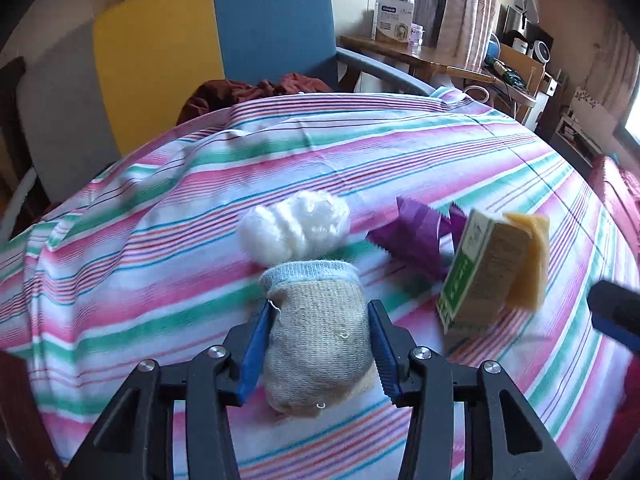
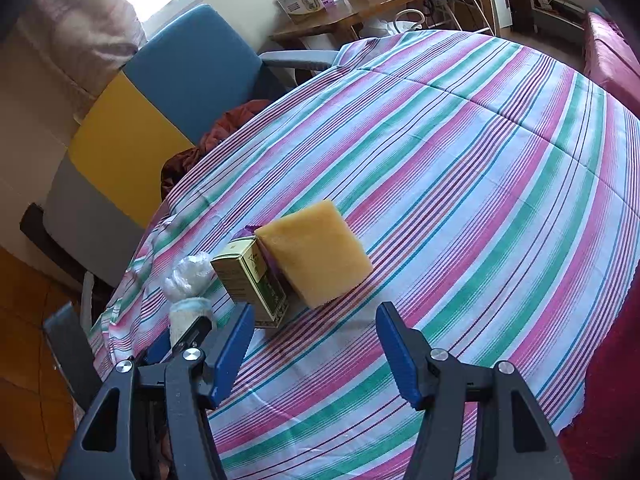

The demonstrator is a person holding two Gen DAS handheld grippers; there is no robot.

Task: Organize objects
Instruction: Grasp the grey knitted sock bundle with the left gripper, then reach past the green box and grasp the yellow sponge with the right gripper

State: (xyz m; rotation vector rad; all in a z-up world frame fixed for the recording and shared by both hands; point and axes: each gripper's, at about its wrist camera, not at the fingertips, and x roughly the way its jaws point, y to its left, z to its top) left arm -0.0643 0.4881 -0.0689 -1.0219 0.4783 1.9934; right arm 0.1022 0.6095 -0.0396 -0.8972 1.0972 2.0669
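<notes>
In the left wrist view, the left hand-held gripper (image 1: 318, 340) sits at lower centre, its blue pads pressed against both sides of a beige sock (image 1: 316, 336) with a pale blue cuff, so it is grasping the sock above the striped cloth (image 1: 160, 240) on the counter. Just beyond the cuff, at centre frame, lies a white fluffy ball (image 1: 294, 228). To its right is a purple wrapper (image 1: 416, 236), and right of that a green-and-tan box (image 1: 480, 272) stands tilted with a yellow sponge (image 1: 528, 256) touching its far side. A chair (image 1: 272, 20) with blue and yellow panels fills the upper left. In the right wrist view, the right hand-held gripper (image 2: 316, 344) at lower centre is released, its fingers spread wide with only cloth (image 2: 480, 160) between them. The sponge (image 2: 316, 252) lies at centre, the box (image 2: 252, 280) touching its left side. The sock (image 2: 188, 316) shows at lower left, the ball (image 2: 186, 276) just above it.
</notes>
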